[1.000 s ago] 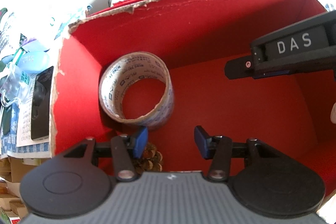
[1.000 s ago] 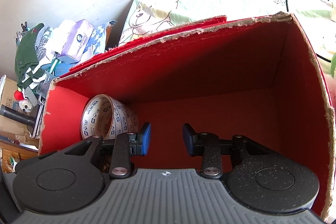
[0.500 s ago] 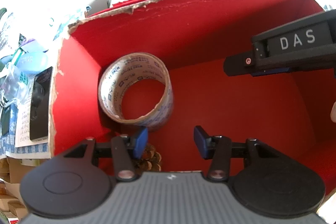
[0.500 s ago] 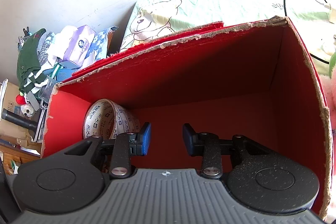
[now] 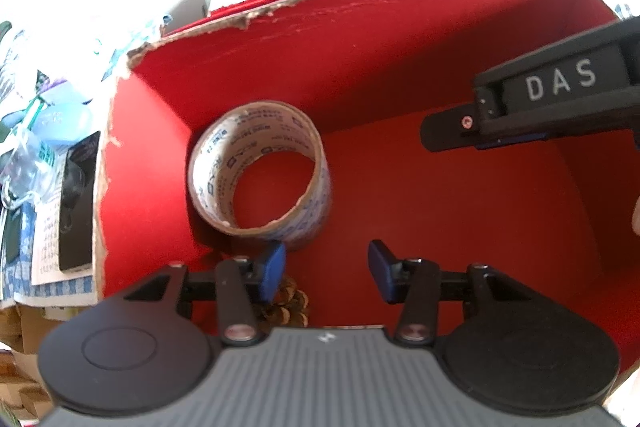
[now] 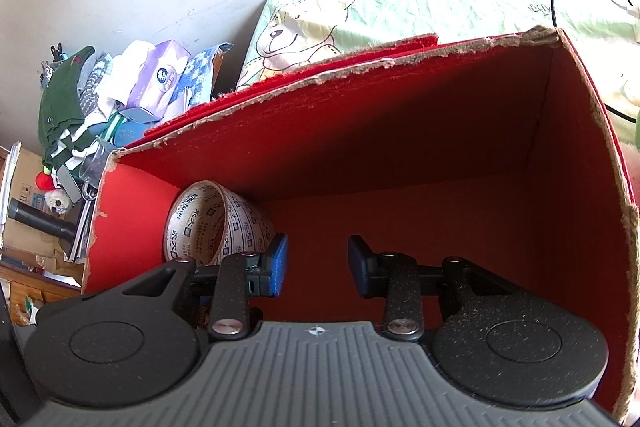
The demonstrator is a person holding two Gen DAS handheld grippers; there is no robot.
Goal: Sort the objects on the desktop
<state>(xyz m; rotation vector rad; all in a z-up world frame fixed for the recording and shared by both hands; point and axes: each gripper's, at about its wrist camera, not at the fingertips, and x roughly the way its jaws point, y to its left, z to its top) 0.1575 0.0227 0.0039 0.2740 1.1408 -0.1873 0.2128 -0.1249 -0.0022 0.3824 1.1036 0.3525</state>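
Left wrist view. White letters "DAS" on the black body of the right gripper point(image 5: 444, 139), which reaches in from the right, above and beyond the right finger. Blue print covers the tape roll point(image 5: 260, 179); not readable here. Left gripper point(image 5: 326, 273): blue pads apart, nothing between them, touching nothing. It points down into the red cardboard box point(image 5: 360, 39), torn along its rim. The tape roll stands on edge just ahead of the left finger, in the box's far left corner against the left wall. A brown pine cone point(image 5: 290, 301) lies just under and behind the left pad, partly hidden by it. Outside the box, left of the fingers: a black flat object point(image 5: 76, 207) on printed paper.

Right wrist view. The roll point(image 6: 212, 223) reads "WING TAI TAPE" with Chinese characters. Right gripper point(image 6: 316, 265): pads apart, gap empty, no contact. The roll sits just beyond the left finger, its lower part hidden by it. Past the box: a bear-print cloth point(image 6: 304, 23); far left, a clothes pile point(image 6: 80, 107) and a purple tissue pack point(image 6: 160, 77).
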